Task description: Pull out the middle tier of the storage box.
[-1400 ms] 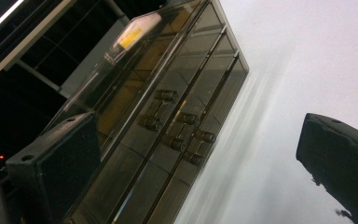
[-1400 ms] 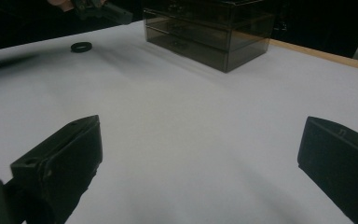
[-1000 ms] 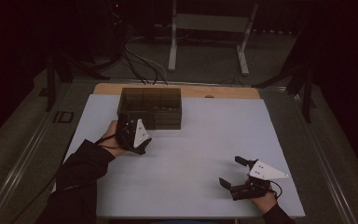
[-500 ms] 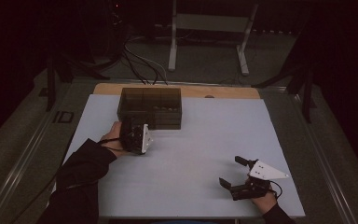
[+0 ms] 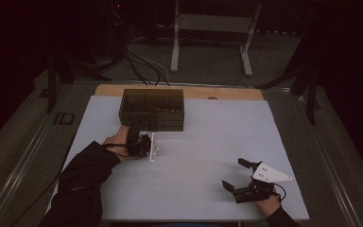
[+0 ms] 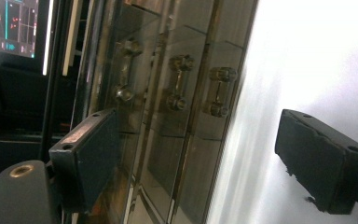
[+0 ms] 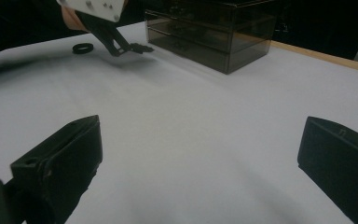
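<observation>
- Smoky translucent plastic drawer cabinet (image 5: 153, 109) stands at the tabletop's (image 5: 203, 142) far edge, left of centre.
- Left gripper (image 5: 147, 142), rolled on its side, points at the cabinet's front by its near left corner; its jaws, apart, have just been closing, and no pad presses on the drawer fronts (image 6: 177, 116).
- Right gripper (image 5: 238, 177) rests low near the front right corner, jaws wide apart and empty.
- Between the two grippers lies bare white surface.
- Small black ring (image 7: 83, 48) lies beside the left gripper.

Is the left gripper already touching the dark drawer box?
Cannot tell. In the left gripper view the left gripper is open, its jaws just closing, right at the drawer box; one jaw overlaps the front, but neither contact nor a gap shows plainly.
</observation>
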Tool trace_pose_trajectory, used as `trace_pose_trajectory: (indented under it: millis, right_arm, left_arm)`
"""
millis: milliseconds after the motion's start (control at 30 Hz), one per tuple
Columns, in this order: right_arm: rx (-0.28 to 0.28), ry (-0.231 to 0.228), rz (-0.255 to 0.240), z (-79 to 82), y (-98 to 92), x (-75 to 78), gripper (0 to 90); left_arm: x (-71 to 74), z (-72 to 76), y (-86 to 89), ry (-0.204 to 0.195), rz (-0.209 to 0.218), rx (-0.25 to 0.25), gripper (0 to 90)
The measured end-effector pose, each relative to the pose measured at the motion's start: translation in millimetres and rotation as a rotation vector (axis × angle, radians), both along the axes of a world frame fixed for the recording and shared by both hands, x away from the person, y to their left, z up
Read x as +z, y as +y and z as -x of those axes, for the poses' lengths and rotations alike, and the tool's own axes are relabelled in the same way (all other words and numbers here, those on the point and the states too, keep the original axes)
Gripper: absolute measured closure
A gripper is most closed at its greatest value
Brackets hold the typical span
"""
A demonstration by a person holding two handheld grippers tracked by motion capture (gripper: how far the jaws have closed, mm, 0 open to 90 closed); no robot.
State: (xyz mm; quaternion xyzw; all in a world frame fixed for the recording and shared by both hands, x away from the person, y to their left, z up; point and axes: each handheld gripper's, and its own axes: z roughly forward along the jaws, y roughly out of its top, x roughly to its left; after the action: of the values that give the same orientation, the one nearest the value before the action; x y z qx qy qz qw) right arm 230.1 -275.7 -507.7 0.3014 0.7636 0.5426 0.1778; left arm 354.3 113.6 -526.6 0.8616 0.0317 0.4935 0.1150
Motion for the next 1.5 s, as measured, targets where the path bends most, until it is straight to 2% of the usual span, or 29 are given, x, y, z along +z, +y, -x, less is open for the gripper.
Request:
trace_pose_trajectory:
  millis: [100,233,400,433,500,867,1000,1133,1367,1500]
  right_arm:
    - [0.002,0.002,-0.001,-0.3,0.2,-0.2,0.0]
    - [0.002,-0.001,-0.006,0.4,0.1,0.4,0.0]
    - [0.002,0.001,-0.004,0.1,0.0,0.2,0.0]
    - [0.002,0.001,-0.004,0.0,0.0,0.2,0.0]
    - [0.002,0.000,-0.004,0.1,-0.1,0.2,0.0]
    - [0.002,0.000,-0.009,0.3,-0.1,0.5,0.0]
    - [0.003,0.001,-0.010,0.1,-0.1,0.4,0.0]
    - [0.004,0.001,-0.009,-0.1,-0.4,0.2,0.0]
    - [0.005,0.002,-0.007,0.0,-0.2,0.2,0.0]
    - [0.006,0.002,-0.007,-0.1,-0.5,0.1,0.0]
  left_arm:
    - [-1.7,-0.6,-1.6,0.002,-0.011,-0.005,18.6]
    - [-4.5,0.1,-4.3,-0.034,-0.038,-0.017,25.2]
    - [-7.1,-1.3,-6.5,-0.041,-0.057,-0.019,27.6]
    - [-9.6,-2.1,-7.6,-0.061,-0.075,-0.012,27.6]
    - [-11.8,-2.6,-8.2,-0.077,-0.094,-0.013,31.7]
    - [-17.2,-7.3,-10.6,-0.132,-0.121,0.007,49.5]
    - [-21.0,-9.3,-11.6,-0.152,-0.144,0.014,56.8]
    - [-23.7,-11.1,-12.7,-0.181,-0.165,0.023,59.2]
    - [-24.9,-13.5,-15.1,-0.211,-0.180,0.019,72.9]
    - [-26.2,-13.3,-18.3,-0.230,-0.194,0.016,76.3]
